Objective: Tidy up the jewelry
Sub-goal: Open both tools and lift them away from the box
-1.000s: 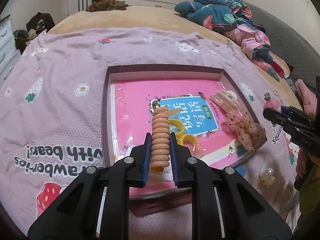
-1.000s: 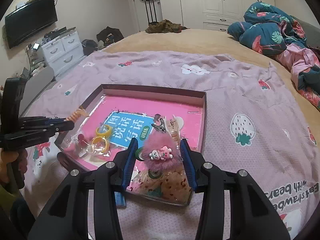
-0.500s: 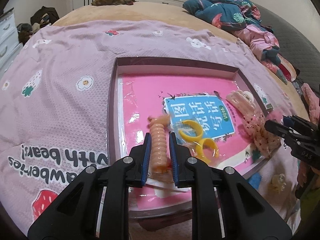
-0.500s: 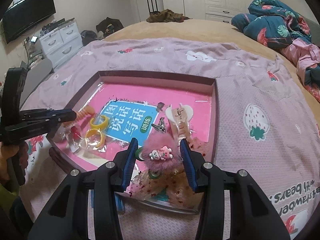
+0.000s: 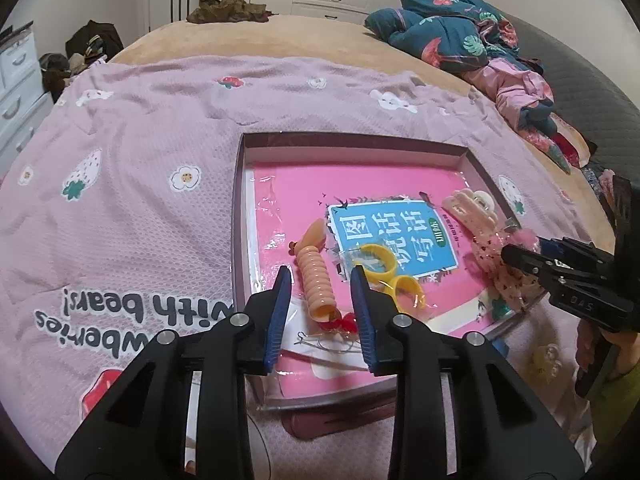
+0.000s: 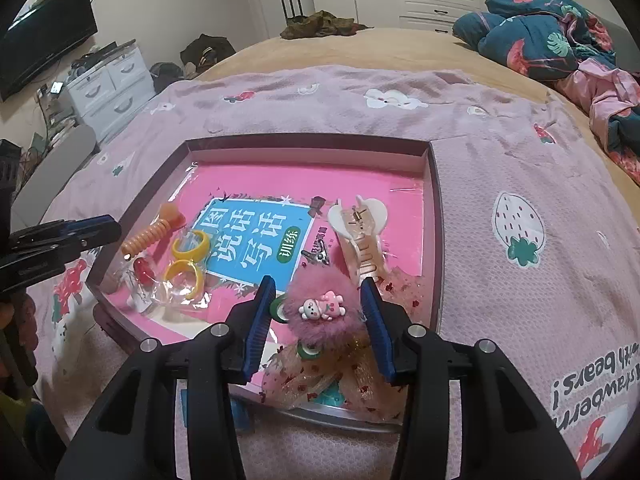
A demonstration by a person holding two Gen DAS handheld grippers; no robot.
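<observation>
Coil tie [image 5: 316, 280] in tray [image 5: 240, 216], L gripper [image 5: 322, 280] opening.

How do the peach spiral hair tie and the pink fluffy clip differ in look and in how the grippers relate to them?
The peach spiral hair tie is a smooth ribbed coil; the pink fluffy clip is a furry ball with a small cartoon charm. The hair tie lies free in the box, the left gripper having just opened around it; the clip sits pinched in the right gripper. Both are over the pink book.
</observation>
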